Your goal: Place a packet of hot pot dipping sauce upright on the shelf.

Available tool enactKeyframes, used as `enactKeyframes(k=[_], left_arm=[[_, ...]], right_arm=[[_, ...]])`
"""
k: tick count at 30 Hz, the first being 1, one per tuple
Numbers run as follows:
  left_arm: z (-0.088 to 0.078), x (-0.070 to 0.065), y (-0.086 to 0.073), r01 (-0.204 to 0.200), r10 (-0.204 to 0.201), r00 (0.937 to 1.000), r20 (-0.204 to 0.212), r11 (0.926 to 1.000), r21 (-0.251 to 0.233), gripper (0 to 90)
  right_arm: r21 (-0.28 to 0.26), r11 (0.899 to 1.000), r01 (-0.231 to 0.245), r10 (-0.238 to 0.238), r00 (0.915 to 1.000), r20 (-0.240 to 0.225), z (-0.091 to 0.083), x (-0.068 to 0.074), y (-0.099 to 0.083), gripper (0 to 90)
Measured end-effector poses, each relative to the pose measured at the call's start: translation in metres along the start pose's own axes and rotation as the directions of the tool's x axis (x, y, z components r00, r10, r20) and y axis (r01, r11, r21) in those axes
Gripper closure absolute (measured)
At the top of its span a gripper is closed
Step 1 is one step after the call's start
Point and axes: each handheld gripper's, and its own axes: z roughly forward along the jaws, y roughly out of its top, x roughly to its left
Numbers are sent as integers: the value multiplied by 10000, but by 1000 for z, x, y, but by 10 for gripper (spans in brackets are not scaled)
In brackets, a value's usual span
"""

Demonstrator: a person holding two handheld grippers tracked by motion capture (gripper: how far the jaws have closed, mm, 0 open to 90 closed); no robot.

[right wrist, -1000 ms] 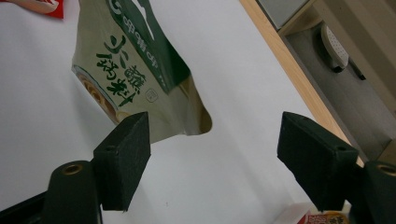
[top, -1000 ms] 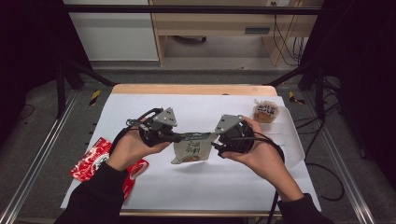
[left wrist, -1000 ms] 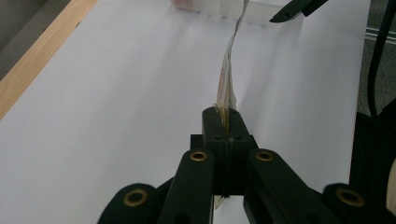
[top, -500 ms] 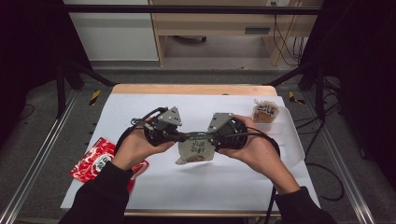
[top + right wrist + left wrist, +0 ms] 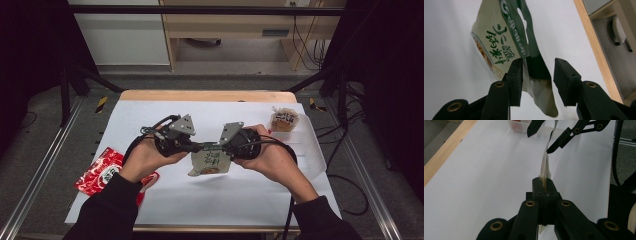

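- The high view looks forward and down from above the person's side of the table [image 5: 150, 107], taking in its whole white top;
- the left gripper view rides close behind its own black jaws, facing along the tabletop;
- the right gripper view sits as near, tilted upward;
- all three share the green-printed packet [image 5: 210, 162].
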Motion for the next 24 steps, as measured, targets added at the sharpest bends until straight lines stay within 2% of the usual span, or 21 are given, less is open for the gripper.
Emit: enactKeyframes(k=[6, 14, 21, 24], left_arm=[[1, 0, 0, -7, 7, 10000, 28, 10000, 33, 900], [1, 1, 0, 93, -93, 10000, 11, 10000, 27, 900], [0, 3, -3, 168, -168, 9999, 13, 9997, -182, 900], [0, 4, -5, 269, -268, 9996, 20, 9992, -301, 900]], right_arm=[[263, 9996, 43, -33, 9994, -346, 5, -1, 0, 686], [302, 9994, 195, -182, 9989, -429, 5, -1, 2, 880], [335, 9992, 230, -216, 9989, -404, 2, -3, 4, 896], [270, 9996, 106, -97, 9994, -337, 1, -4, 6, 897]])
